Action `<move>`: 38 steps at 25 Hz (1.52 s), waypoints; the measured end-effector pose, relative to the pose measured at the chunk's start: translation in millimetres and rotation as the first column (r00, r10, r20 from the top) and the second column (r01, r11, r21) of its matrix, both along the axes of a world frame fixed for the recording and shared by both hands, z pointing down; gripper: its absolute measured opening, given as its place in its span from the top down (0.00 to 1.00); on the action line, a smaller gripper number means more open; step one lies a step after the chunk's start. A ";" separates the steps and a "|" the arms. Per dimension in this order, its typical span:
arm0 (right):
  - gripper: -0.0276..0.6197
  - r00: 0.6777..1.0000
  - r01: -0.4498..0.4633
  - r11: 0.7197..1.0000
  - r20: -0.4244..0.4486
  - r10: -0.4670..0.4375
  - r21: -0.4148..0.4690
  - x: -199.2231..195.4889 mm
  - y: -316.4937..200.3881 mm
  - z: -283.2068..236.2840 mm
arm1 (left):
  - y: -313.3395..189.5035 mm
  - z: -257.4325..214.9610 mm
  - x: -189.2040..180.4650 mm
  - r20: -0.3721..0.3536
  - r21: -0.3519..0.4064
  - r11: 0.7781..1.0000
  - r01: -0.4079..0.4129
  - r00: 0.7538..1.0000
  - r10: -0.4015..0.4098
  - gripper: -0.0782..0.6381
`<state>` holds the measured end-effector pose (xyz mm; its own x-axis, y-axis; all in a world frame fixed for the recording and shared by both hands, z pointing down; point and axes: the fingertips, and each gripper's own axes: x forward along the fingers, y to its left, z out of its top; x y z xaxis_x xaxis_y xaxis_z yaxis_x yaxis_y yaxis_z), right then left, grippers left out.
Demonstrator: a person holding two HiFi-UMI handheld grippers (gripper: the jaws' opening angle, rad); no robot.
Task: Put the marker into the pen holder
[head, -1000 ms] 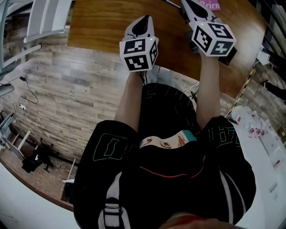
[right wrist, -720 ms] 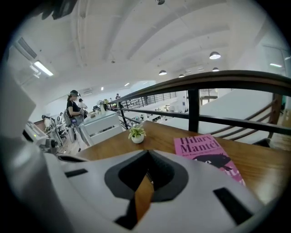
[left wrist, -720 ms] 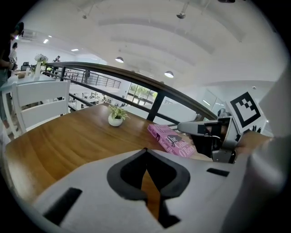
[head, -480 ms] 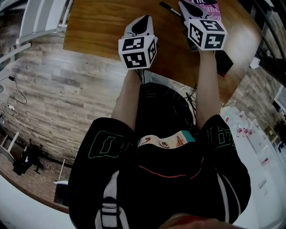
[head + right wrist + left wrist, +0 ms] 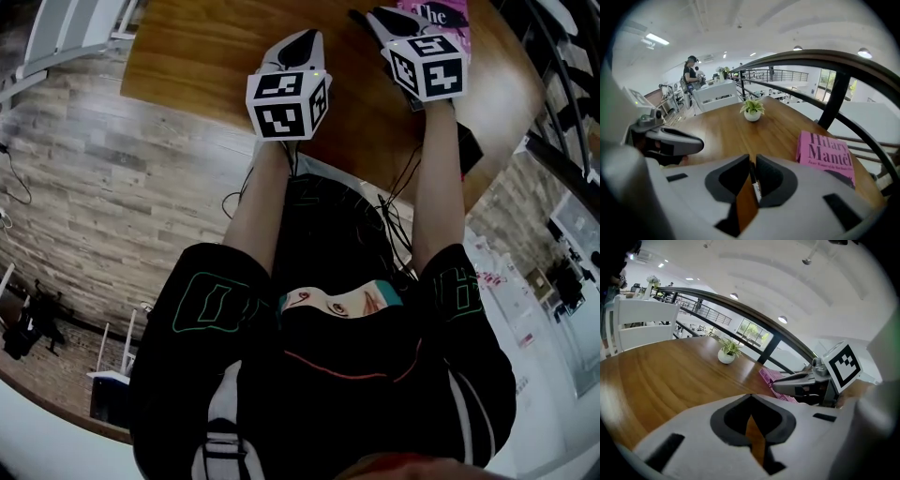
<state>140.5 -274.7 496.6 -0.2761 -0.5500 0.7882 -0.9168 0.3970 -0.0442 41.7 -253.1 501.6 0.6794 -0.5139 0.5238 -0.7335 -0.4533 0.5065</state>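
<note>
A black marker with a white label lies on the wooden table. It shows in the gap between the jaws of my right gripper, close to the right-hand one. Those jaws are opening and the pads do not press on the marker. In the head view the marker's end pokes out beside the right gripper at the top edge. My left gripper hovers over the table to the left, jaws together and empty. No pen holder appears in any view.
A pink book lies to the right of the marker, near the table's edge. A small potted plant stands farther along the table. White chairs stand at the far left side. A dark railing runs beyond the table.
The head view has tipped forward, bringing more of the table, the book and the marker into sight. My right gripper has moved forward over the marker. The left gripper stays put.
</note>
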 end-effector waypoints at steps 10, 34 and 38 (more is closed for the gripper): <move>0.77 0.979 0.146 0.966 -0.110 -0.172 -0.213 -7.5 5.9 38.1 | -11.2 4.5 2.8 -0.042 -0.030 0.999 0.019 0.999 -0.020 0.88; 0.86 0.947 0.162 0.906 -0.195 -0.254 -0.391 -8.8 7.3 63.1 | -28.0 -4.5 0.0 -0.090 -0.033 0.998 0.054 0.994 -0.056 0.88; 0.86 0.969 0.119 0.937 -0.169 -0.183 -0.329 -7.2 0.6 46.3 | -35.0 -11.5 -5.9 -0.095 -0.021 0.997 0.079 0.992 -0.080 0.88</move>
